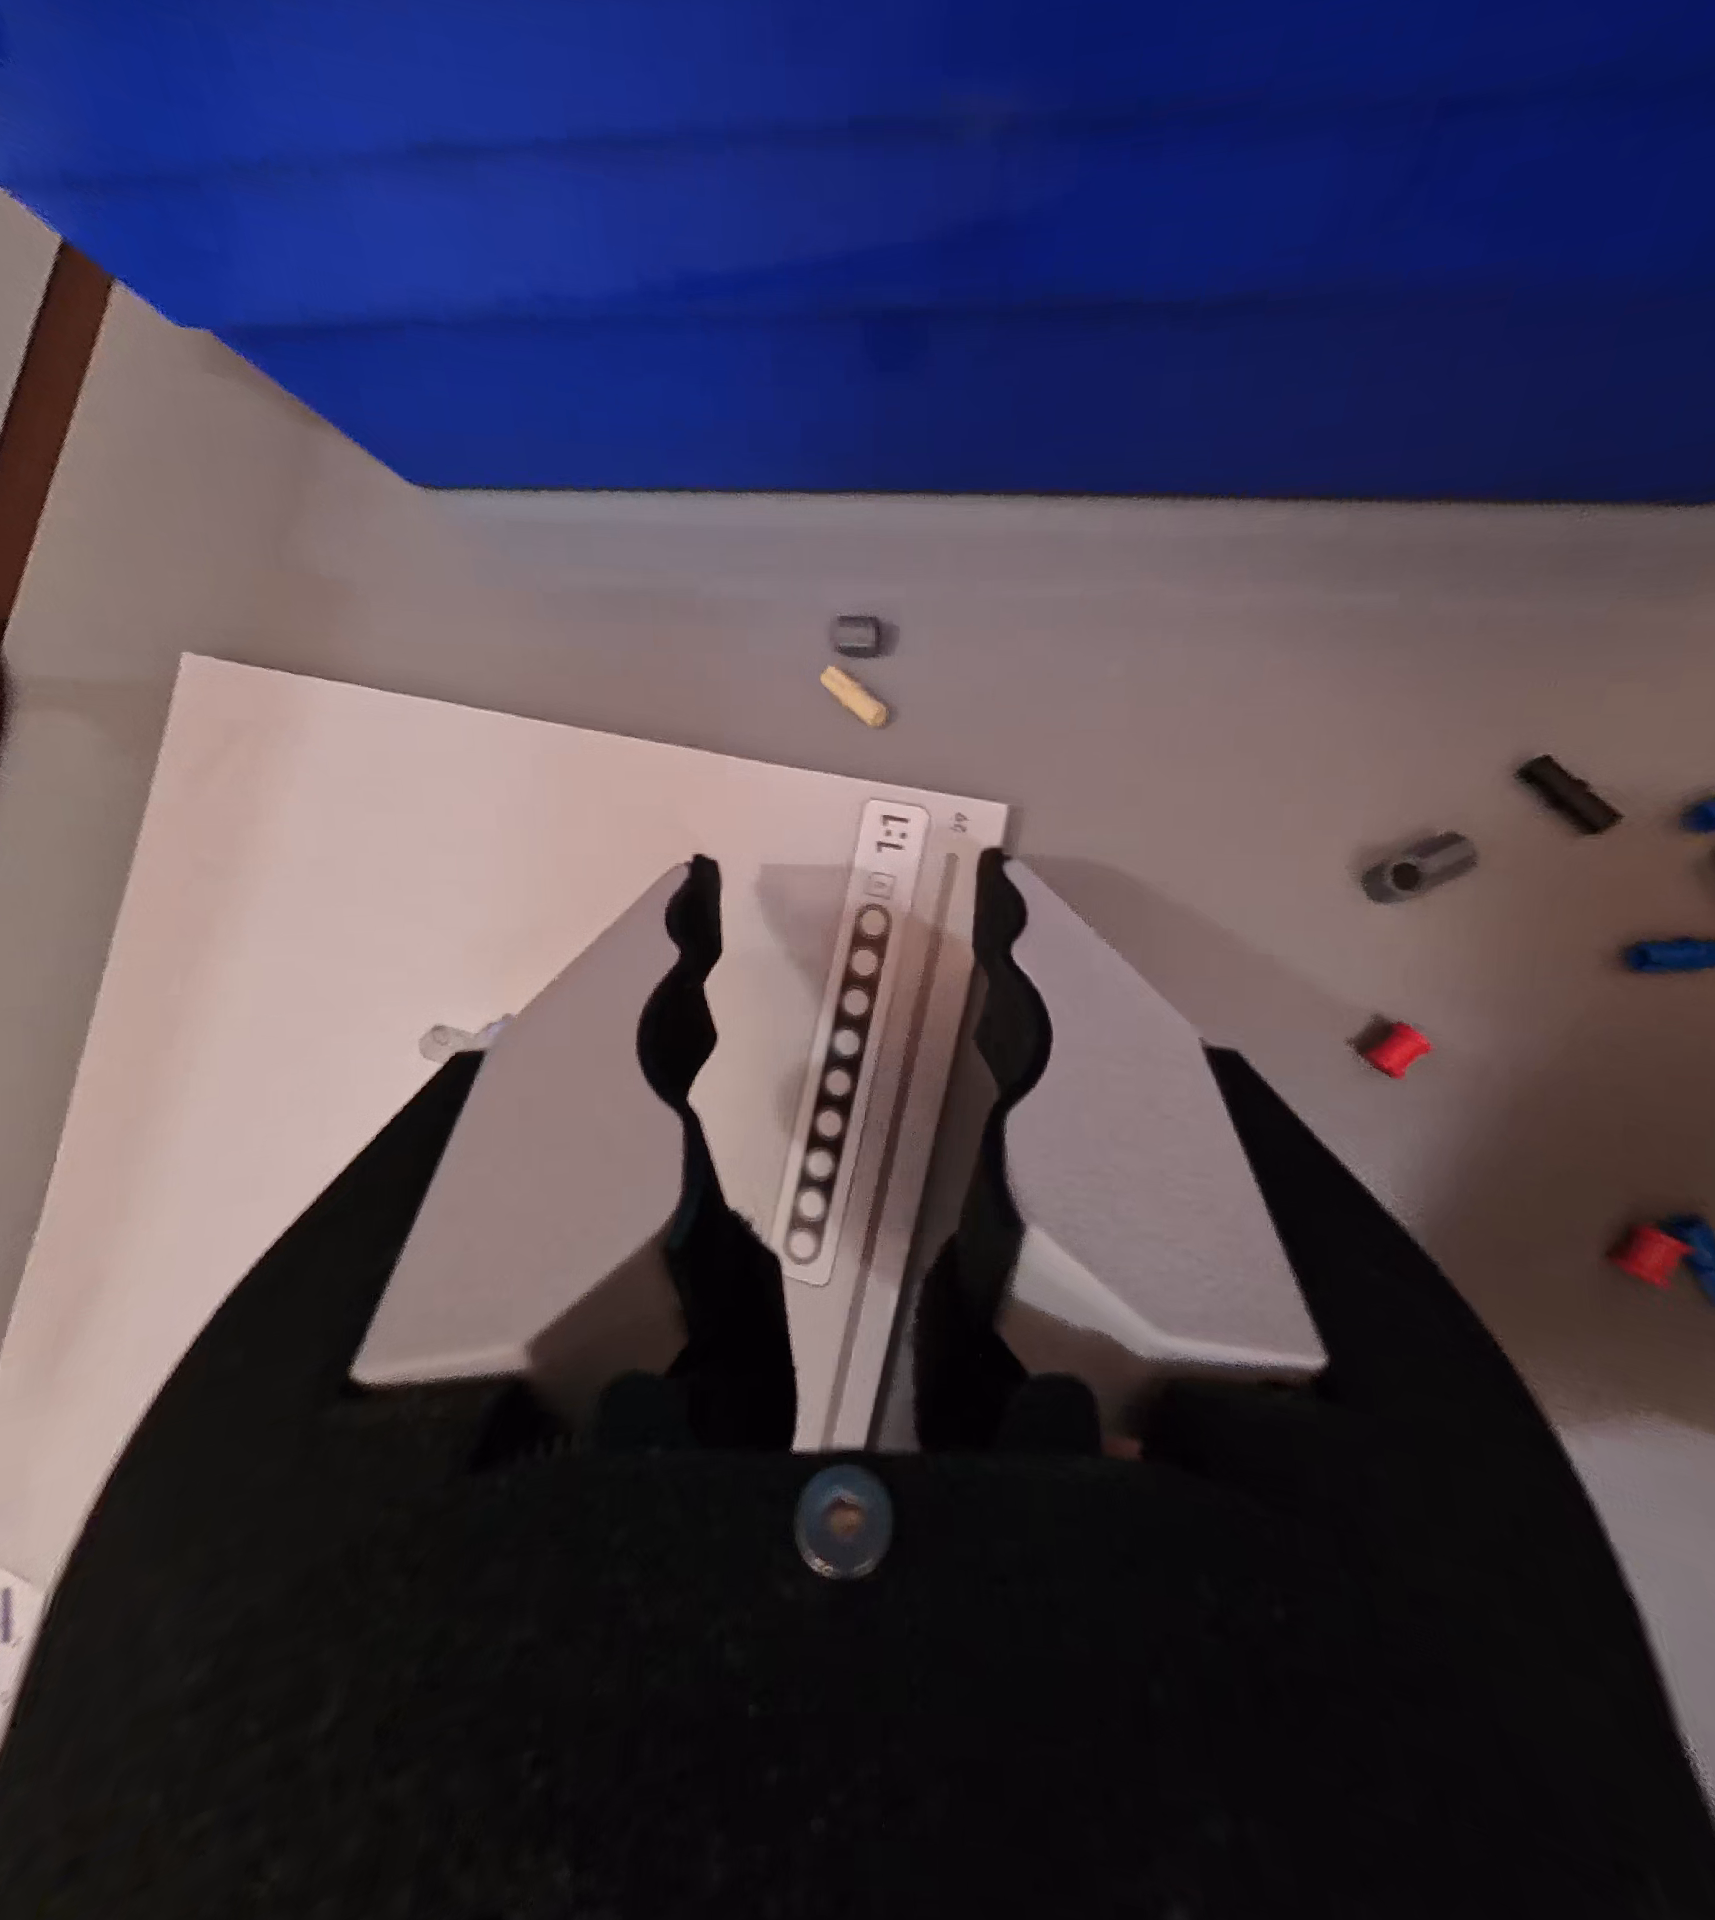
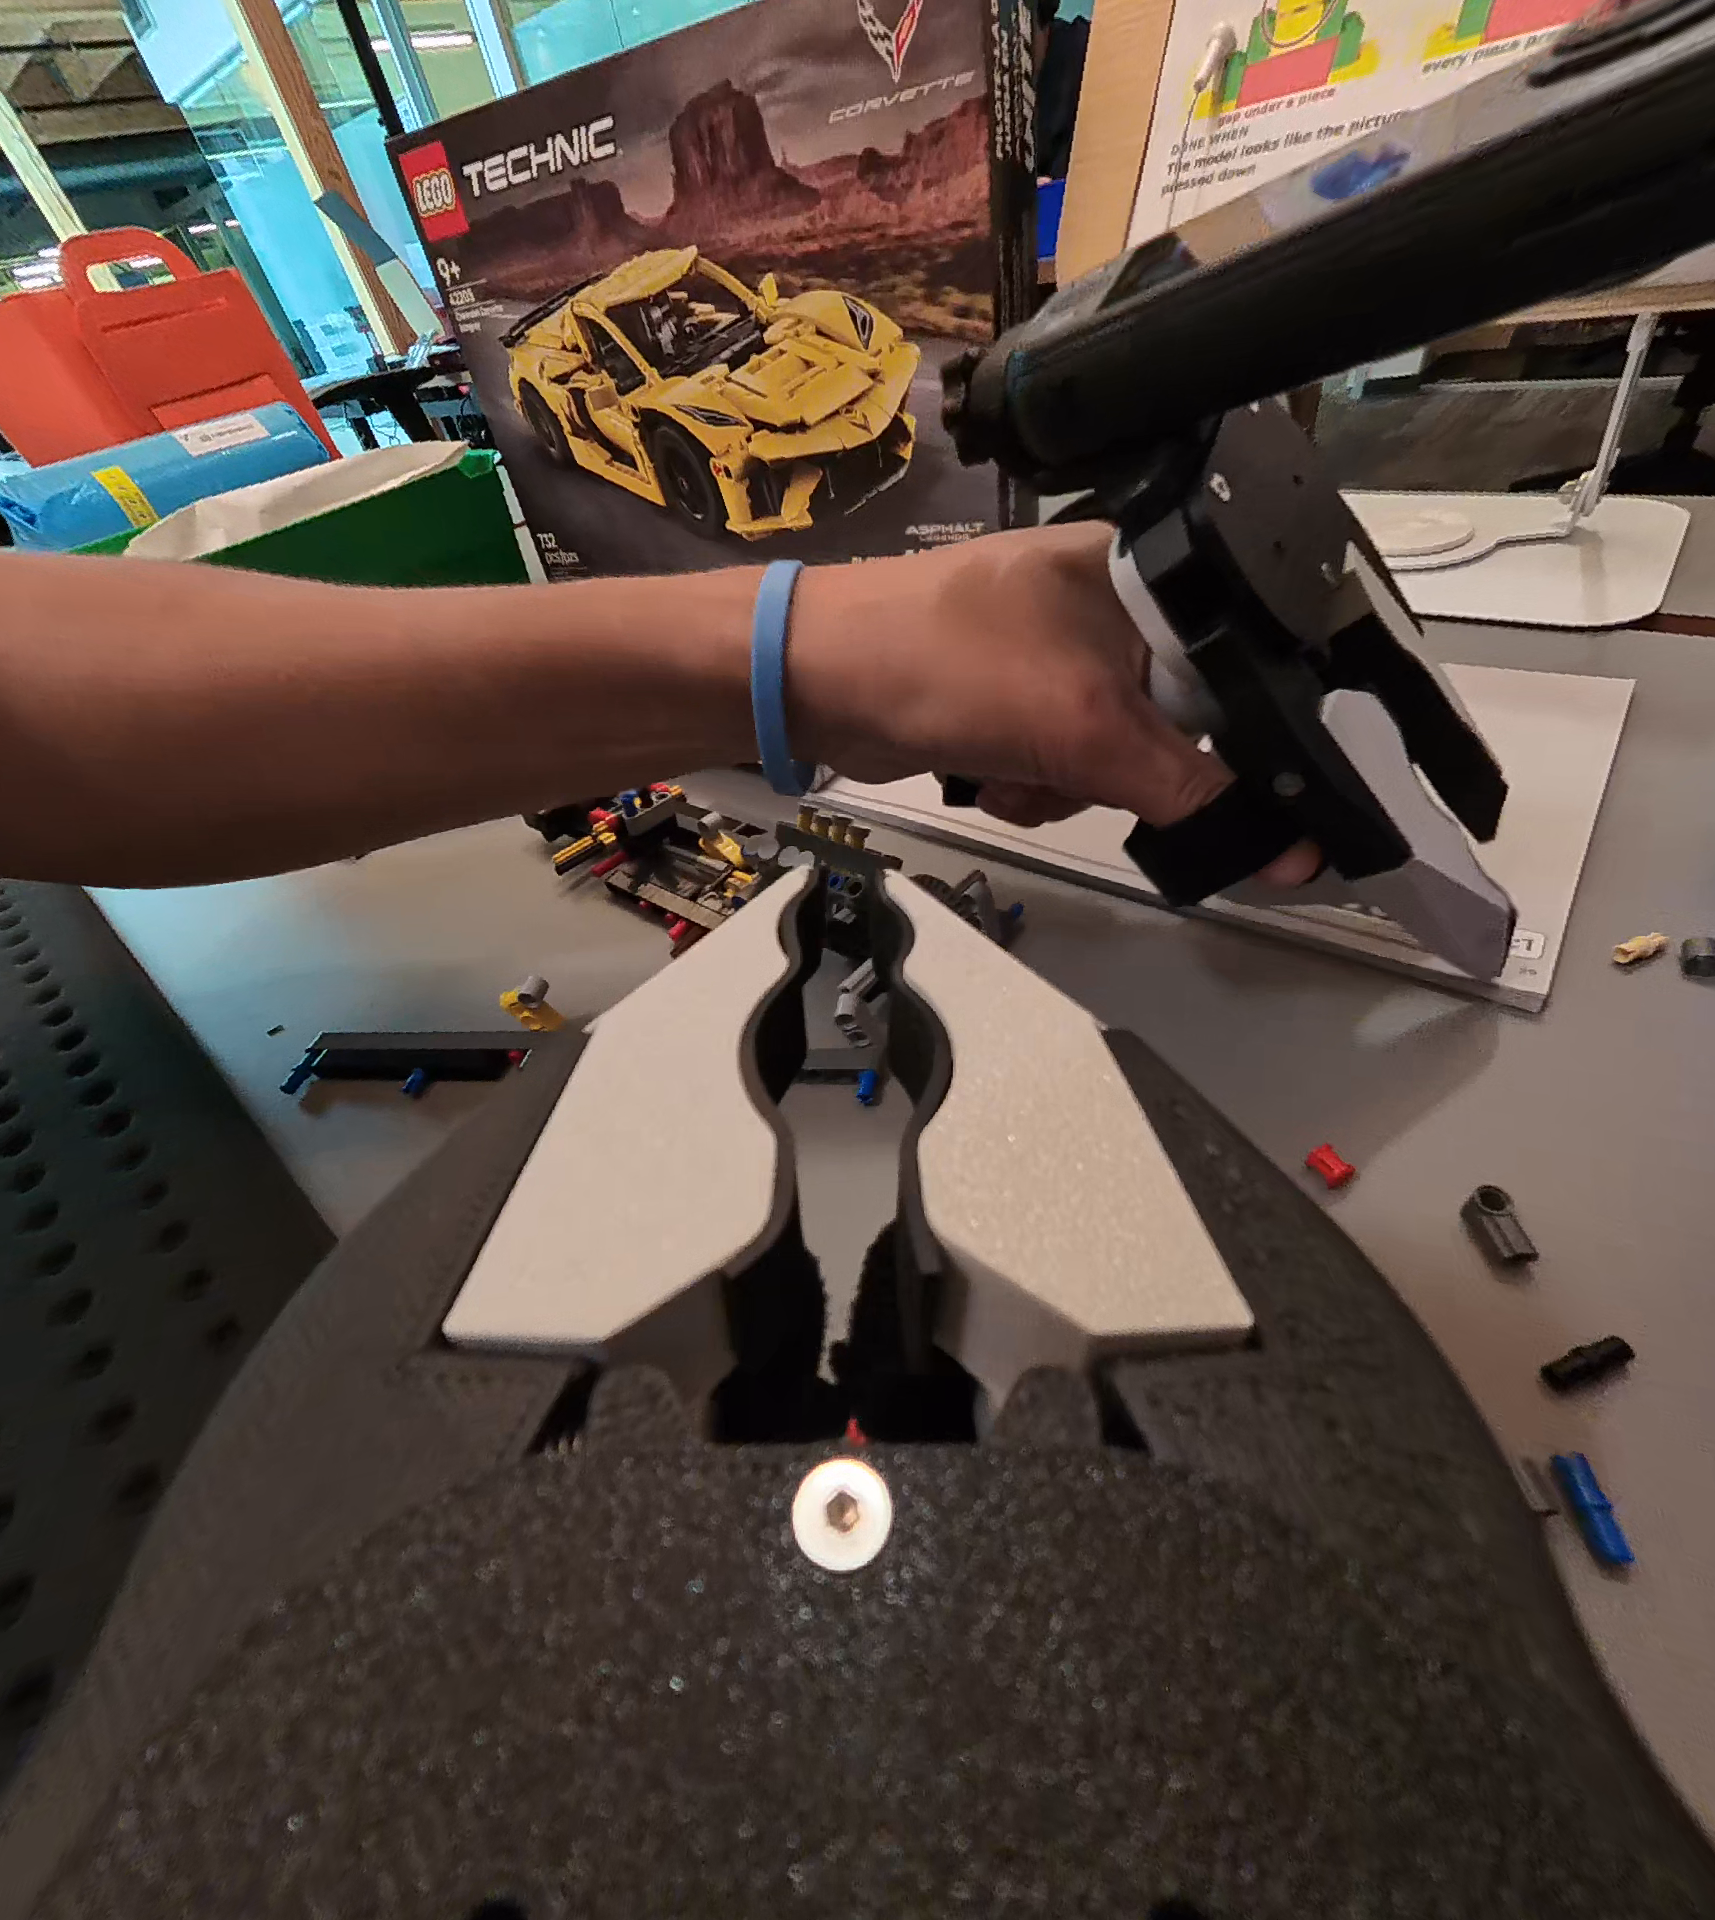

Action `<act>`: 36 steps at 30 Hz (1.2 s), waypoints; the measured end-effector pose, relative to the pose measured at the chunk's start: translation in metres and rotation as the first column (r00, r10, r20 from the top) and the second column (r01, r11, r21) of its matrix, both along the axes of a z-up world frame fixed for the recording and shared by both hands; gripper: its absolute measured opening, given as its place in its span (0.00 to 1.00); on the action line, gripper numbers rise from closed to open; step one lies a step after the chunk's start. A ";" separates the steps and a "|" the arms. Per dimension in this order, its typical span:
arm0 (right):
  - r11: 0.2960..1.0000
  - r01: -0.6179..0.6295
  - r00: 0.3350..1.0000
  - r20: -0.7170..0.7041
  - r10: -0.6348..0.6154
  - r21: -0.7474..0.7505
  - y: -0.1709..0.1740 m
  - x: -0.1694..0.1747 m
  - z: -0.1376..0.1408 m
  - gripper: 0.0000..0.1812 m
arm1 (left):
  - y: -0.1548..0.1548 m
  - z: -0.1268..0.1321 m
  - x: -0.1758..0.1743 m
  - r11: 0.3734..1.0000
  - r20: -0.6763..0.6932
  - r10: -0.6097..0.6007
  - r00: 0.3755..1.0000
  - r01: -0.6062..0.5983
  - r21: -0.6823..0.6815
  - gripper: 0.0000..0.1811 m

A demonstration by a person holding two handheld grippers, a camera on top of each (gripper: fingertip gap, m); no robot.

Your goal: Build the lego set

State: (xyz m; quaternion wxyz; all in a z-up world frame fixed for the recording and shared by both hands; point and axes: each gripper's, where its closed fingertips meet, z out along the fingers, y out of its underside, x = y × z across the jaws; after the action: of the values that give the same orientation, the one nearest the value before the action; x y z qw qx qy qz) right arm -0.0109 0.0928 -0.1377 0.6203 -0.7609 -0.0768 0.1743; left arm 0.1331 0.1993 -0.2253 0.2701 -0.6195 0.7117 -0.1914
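Across the grey table (image 2: 1248,1091) a bare forearm stretched from the left, a blue wristband (image 2: 775,675) on the wrist, the hand (image 2: 998,675) wrapped round the grip of the left gripper (image 1: 837,868). That tool tipped steeply down, its tips on or just above the corner of the white instruction booklet (image 1: 417,883); I could not tell whether they touched. Its wavy black jaws stood apart with nothing between them. The right gripper (image 2: 848,883) hung lower and nearer, pointing at the half-built lego model (image 2: 687,842), a dark frame bristling with yellow, red and blue pins. Its pale, grainy jaws kept only a narrow gap, and I saw nothing caught there.

Small loose parts dotted the matte tabletop: a tan peg (image 1: 855,694) beside a grey bush (image 1: 861,634), a red bush (image 1: 1393,1046), blue pins (image 1: 1682,953). Behind stood the glossy set box (image 2: 728,312). A blue bin (image 1: 936,260) was cut off by the frame, and the left wrist view was smeared.
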 end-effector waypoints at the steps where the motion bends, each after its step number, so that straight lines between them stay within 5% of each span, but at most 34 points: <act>1: 1.000 -0.001 1.000 0.001 0.001 -0.001 0.000 0.000 0.000 0.03 | 0.001 0.001 0.000 1.000 0.005 0.007 1.000 -0.007 -0.003 0.26; 20: 1.000 -0.018 1.000 0.005 0.018 -0.022 0.001 -0.004 -0.004 0.03 | 0.006 0.001 -0.001 1.000 0.021 0.015 1.000 -0.015 0.013 0.24; 24: 0.965 0.259 0.966 0.035 -0.257 -0.038 0.013 0.058 -0.007 0.07 | 0.012 0.004 -0.009 1.000 0.021 0.030 0.999 -0.030 -0.006 0.25; 30: 0.921 0.320 0.938 0.210 -0.275 -0.223 0.063 0.119 -0.043 0.41 | 0.062 0.000 -0.074 0.974 -0.081 0.209 0.975 -0.215 -0.077 0.24; 36: 0.813 0.337 0.941 0.166 -0.294 -0.474 0.094 0.124 -0.076 0.34 | 0.077 -0.006 -0.141 0.926 -0.117 0.323 0.939 -0.339 -0.164 0.20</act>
State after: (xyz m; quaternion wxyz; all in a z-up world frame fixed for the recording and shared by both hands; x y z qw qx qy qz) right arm 0.1126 0.1870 -0.2134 0.4204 -0.9031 0.0716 0.0504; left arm -0.0084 0.2767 -0.2310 0.2093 -0.7608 0.5874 -0.1799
